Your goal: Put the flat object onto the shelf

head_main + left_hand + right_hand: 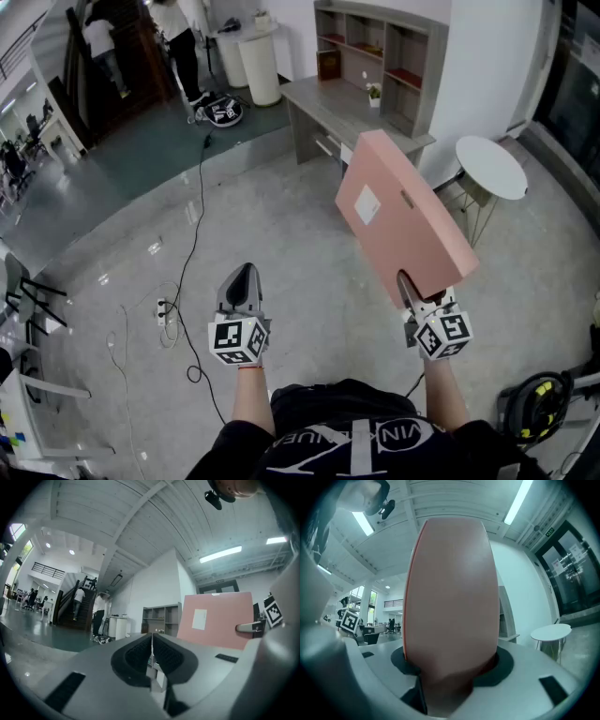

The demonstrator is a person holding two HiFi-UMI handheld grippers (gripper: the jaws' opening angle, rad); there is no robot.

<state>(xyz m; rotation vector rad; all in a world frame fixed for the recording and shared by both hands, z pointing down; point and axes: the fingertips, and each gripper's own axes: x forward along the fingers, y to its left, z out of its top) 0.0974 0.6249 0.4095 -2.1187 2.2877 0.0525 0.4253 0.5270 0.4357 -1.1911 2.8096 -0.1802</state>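
- The flat pink object [398,216] is held up in the air, tilted, above the floor and well short of the shelf [375,47] that stands on the grey counter [314,98].
- It is gripped at its lower edge by the right gripper [409,285]. In the right gripper view that gripper's fingers are seen clamped on both faces of the panel, which fills the space between them.
- The left gripper [244,274] is held low at the left, apart from the object. Its fingers [137,657] are pressed together with nothing between them.
- The object is judged to be stiff, as no sag or bend is shown although it is supported at one end only.
- It is probably fairly light, but a long lever is made by the hold at one edge, so twisting in the grip is to be expected if it is swung quickly.
- Its faces look smooth, so slipping may be risked. A white label [367,204] is stuck on the upper face.
- The hold at the near edge is judged suitable, since the far edge is left free to be slid into a compartment. The free gripper could be brought to a long side to steady it.
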